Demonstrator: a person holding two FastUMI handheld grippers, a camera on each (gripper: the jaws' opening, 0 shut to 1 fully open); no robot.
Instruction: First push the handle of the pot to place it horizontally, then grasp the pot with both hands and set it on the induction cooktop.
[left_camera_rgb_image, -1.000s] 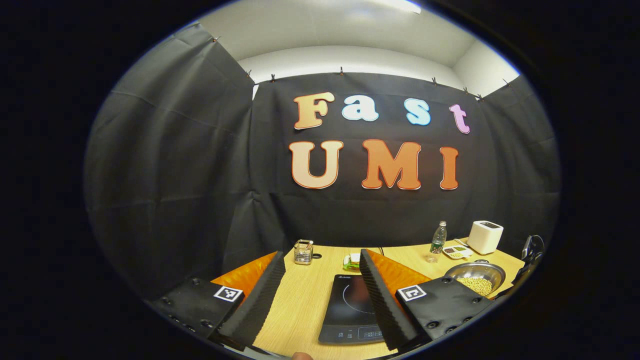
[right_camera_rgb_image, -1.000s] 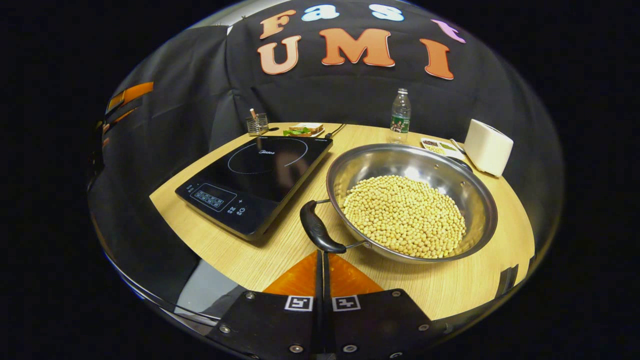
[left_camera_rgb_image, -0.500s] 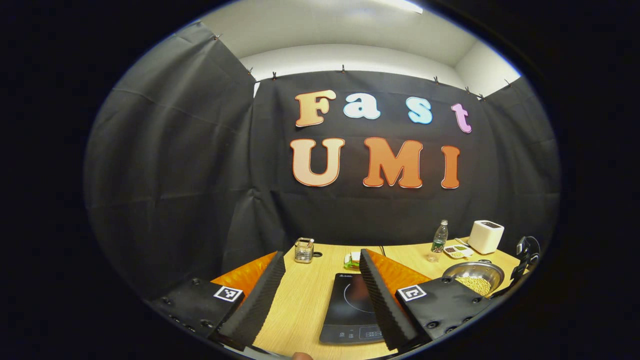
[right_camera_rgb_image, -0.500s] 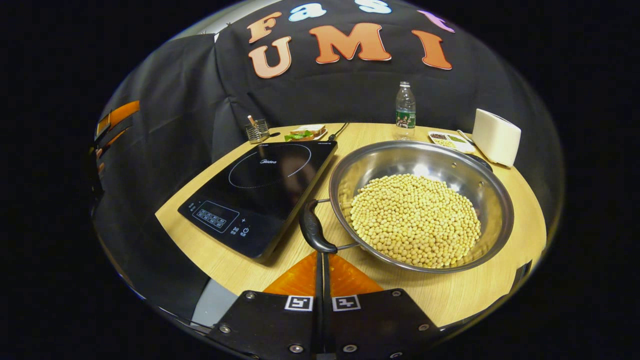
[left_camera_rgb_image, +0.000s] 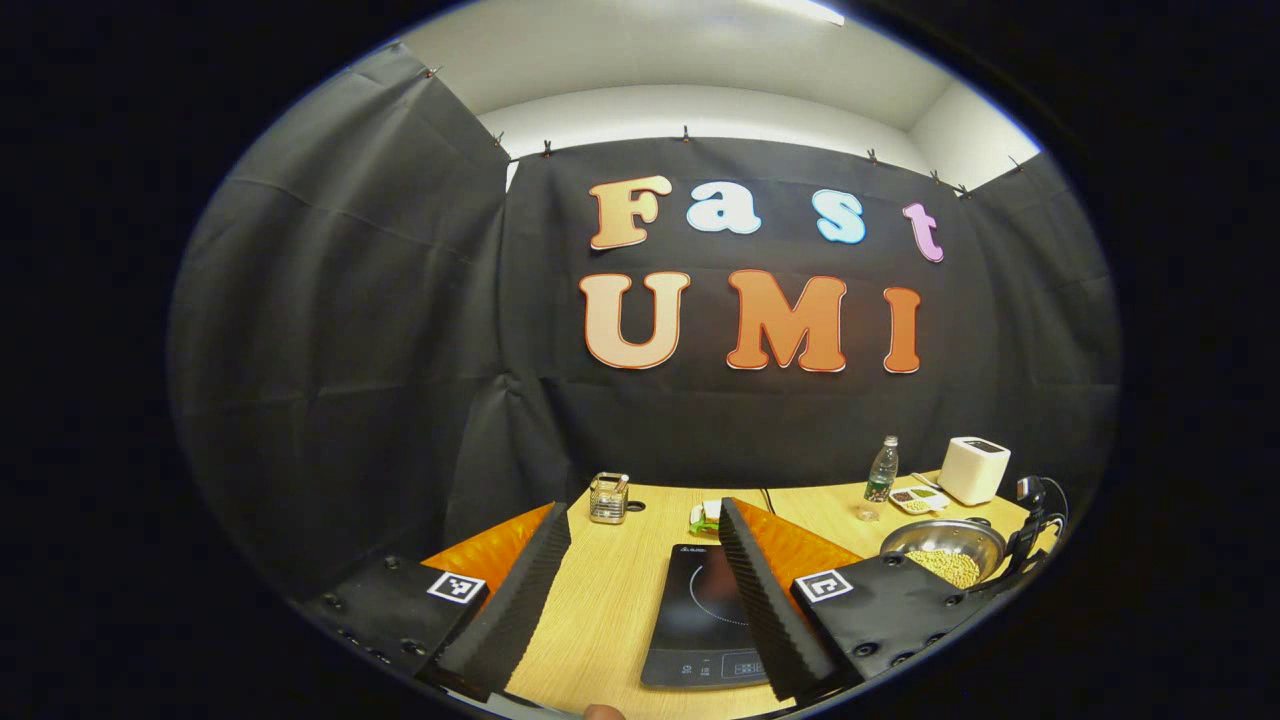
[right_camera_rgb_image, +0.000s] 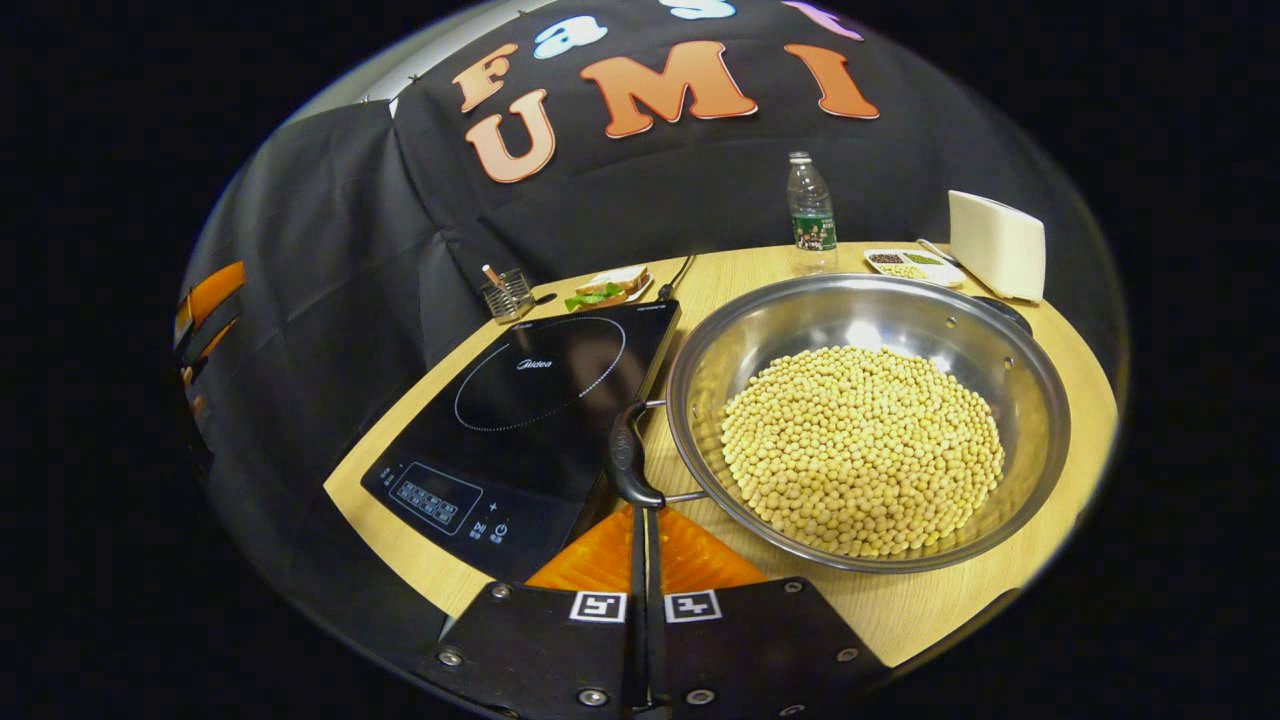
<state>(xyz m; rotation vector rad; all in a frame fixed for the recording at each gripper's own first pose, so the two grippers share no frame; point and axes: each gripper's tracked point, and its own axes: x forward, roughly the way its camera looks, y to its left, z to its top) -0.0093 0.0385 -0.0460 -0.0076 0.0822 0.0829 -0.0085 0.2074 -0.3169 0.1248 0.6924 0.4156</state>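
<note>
The wide, shallow stainless-steel pot (right_camera_rgb_image: 868, 430) stands on the light wood-grain worktop (right_camera_rgb_image: 940, 610), immediately to the right of the flat black induction cooktop (right_camera_rgb_image: 520, 410). It is loaded with pale yellow dried beans (right_camera_rgb_image: 865, 445). Its near black loop handle (right_camera_rgb_image: 628, 455) points toward the cooktop's right edge; a second black handle (right_camera_rgb_image: 1005, 315) sits on the far rim.

The right gripper (right_camera_rgb_image: 640, 520) is positioned directly below the near handle, its tip touching or just short of the handle's lower end; contact cannot be confirmed. Its jaws are closed together, with nothing between them.

Behind the pot stand a clear plastic water bottle (right_camera_rgb_image: 812, 212), a small white divided dish of seeds (right_camera_rgb_image: 905, 265) and a white box-shaped appliance (right_camera_rgb_image: 997, 245). Behind the cooktop lie a sandwich with green leaf on a plate (right_camera_rgb_image: 605, 288) and a small clear glass holder (right_camera_rgb_image: 505, 295).

In the left gripper view, the left gripper (left_camera_rgb_image: 640, 560) is held above the worktop's near-left side, jaws spread wide apart and empty. The cooktop (left_camera_rgb_image: 700, 615) appears between the fingers, and the pot (left_camera_rgb_image: 945, 550) lies well to the right.
</note>
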